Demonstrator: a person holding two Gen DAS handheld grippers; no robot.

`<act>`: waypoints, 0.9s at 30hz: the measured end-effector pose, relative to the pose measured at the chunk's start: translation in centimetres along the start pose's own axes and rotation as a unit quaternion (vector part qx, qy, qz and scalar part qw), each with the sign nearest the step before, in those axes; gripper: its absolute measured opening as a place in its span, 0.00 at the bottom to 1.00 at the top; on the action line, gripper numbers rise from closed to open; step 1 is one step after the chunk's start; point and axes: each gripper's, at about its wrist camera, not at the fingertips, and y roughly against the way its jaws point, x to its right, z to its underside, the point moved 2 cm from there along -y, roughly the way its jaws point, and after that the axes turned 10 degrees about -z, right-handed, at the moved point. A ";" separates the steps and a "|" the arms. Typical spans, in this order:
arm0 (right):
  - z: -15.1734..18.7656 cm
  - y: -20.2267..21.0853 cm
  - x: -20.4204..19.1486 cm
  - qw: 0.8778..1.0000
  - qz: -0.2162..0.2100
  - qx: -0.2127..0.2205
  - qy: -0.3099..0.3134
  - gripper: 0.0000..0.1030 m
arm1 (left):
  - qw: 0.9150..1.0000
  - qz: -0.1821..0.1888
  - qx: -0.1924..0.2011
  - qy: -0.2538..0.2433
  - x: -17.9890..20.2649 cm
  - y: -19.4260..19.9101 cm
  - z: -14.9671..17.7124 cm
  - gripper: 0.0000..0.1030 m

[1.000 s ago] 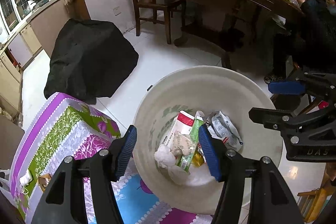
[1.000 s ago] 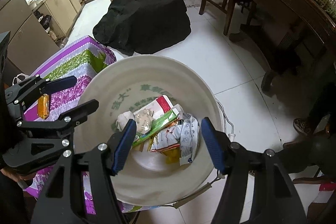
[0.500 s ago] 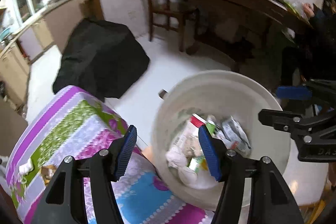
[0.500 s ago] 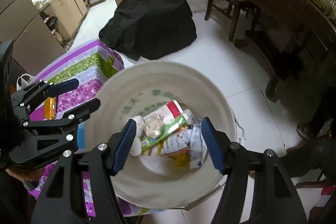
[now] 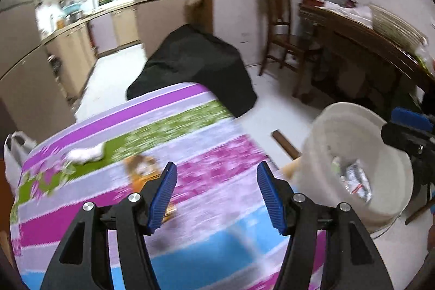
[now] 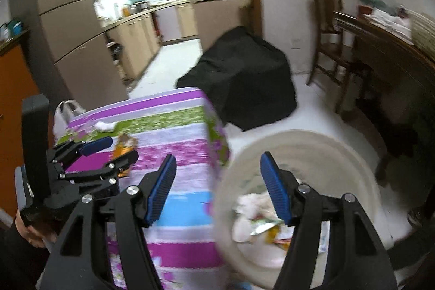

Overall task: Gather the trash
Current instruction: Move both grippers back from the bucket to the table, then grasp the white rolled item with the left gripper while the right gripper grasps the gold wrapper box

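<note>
While both grippers gape empty, the left gripper (image 5: 216, 193) hovers over the table (image 5: 206, 167), an orange wrapper (image 5: 141, 167) just beyond its left finger.

A white bucket (image 5: 353, 127) stands at the right of the left wrist view, just beside the striped cloth-covered surface (image 5: 190, 154). Crumpled wrappers (image 5: 353, 178) lie inside it. In the right wrist view the bucket fills the lower right. On the surface, left of centre, lie an orange wrapper (image 5: 140, 167) and, further left, a white crumpled tissue (image 5: 84, 154), both blurred.
</note>
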 end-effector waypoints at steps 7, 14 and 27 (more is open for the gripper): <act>1.4 -5.7 -5.8 0.997 -0.062 -0.048 0.006 0.60 | 0.999 -0.032 -0.030 -0.018 -11.4 -2.2 2.8 0.72; 2.8 -6.3 -9.4 0.993 -0.103 -0.059 -0.008 0.67 | 0.994 -0.008 -0.066 -0.092 -22.0 -9.7 2.3 0.73; 2.8 -8.4 -8.5 0.991 -0.097 -0.079 -0.044 0.67 | 0.970 0.075 -0.061 -0.224 -24.7 -17.8 -0.2 0.72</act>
